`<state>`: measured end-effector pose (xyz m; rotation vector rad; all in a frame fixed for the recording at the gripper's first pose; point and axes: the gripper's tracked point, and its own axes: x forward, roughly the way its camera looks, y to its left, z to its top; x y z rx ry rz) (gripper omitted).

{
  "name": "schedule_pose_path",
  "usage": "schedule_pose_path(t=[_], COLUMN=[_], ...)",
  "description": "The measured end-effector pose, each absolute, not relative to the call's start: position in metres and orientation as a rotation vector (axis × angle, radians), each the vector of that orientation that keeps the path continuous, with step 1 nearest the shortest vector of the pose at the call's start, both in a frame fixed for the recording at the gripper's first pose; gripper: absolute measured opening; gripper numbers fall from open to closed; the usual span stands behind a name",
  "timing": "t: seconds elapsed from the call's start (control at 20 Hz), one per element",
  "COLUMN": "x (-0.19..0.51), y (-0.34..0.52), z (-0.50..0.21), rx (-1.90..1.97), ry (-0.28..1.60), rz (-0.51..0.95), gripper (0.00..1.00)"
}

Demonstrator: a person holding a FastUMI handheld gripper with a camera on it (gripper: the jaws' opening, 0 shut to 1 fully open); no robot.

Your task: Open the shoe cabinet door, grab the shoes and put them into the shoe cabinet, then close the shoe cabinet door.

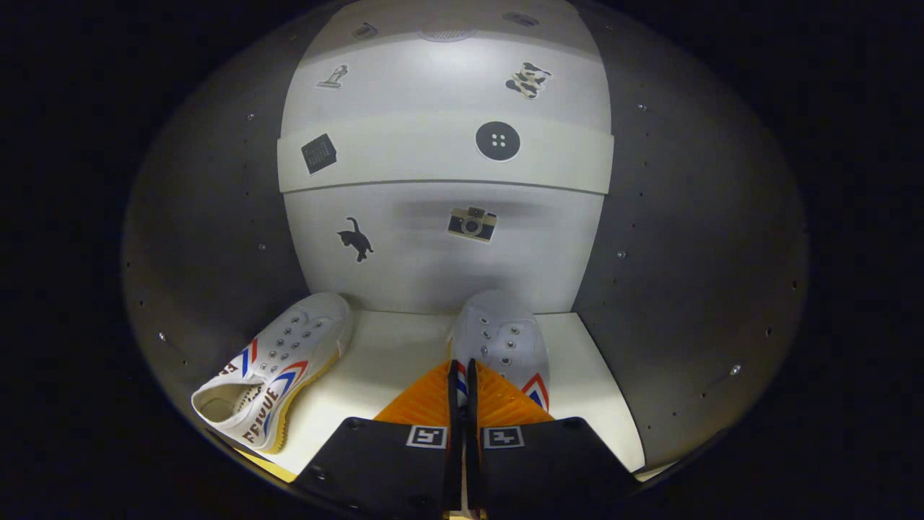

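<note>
- the gripper (462, 375) reaches into the shoe cabinet (180, 238), its two fingers drawn close together with only a thin slit between them.
- the fingers are clamped on the side wall of the right shoe (502, 336), a strip of which shows in the slit.
- that shoe is white canvas with metal eyelets and a red and blue stripe mark; its toe points toward the back panel (433, 267) and it sits on or just over the white shelf (390, 354); i cannot tell whether its sole touches.
- the left shoe (278, 368) lies on the same shelf, well apart from the fingers and close to the cabinet's dark left wall, tilted onto its side so the opening and yellowish sole edge show.
- the back panel is pale, with a cat sticker (356, 239) and a camera sticker (472, 223) on it.
- an upper shelf (404, 155) crosses the cabinet above, its front edge carrying a button sticker (497, 141) and a dark square sticker (318, 153).
- both dark side walls carry rows of small peg holes.
</note>
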<state>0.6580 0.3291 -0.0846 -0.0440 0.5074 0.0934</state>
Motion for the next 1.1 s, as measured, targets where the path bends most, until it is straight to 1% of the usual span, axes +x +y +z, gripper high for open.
schedule_pose_path(t=[0.05,0.2,0.3,0.35,0.55,0.9,1.1], x=[0.657,0.648,0.632,0.623,0.569,0.429,0.354], y=[0.33,0.325,0.327,0.329,0.335,0.354,0.345], z=[-0.084,-0.08,-0.076,-0.073,-0.042,0.002,0.014], rx=[-0.03,-0.008,0.027,0.042,0.015,-0.031,-0.023], ry=[0.501,0.473,0.448,0.434,0.311,0.113,0.059], rz=[0.094,0.056,0.051,0.055,0.073,0.135,0.147], gripper=[0.06,0.25,0.34,0.42,0.99,0.98,0.98])
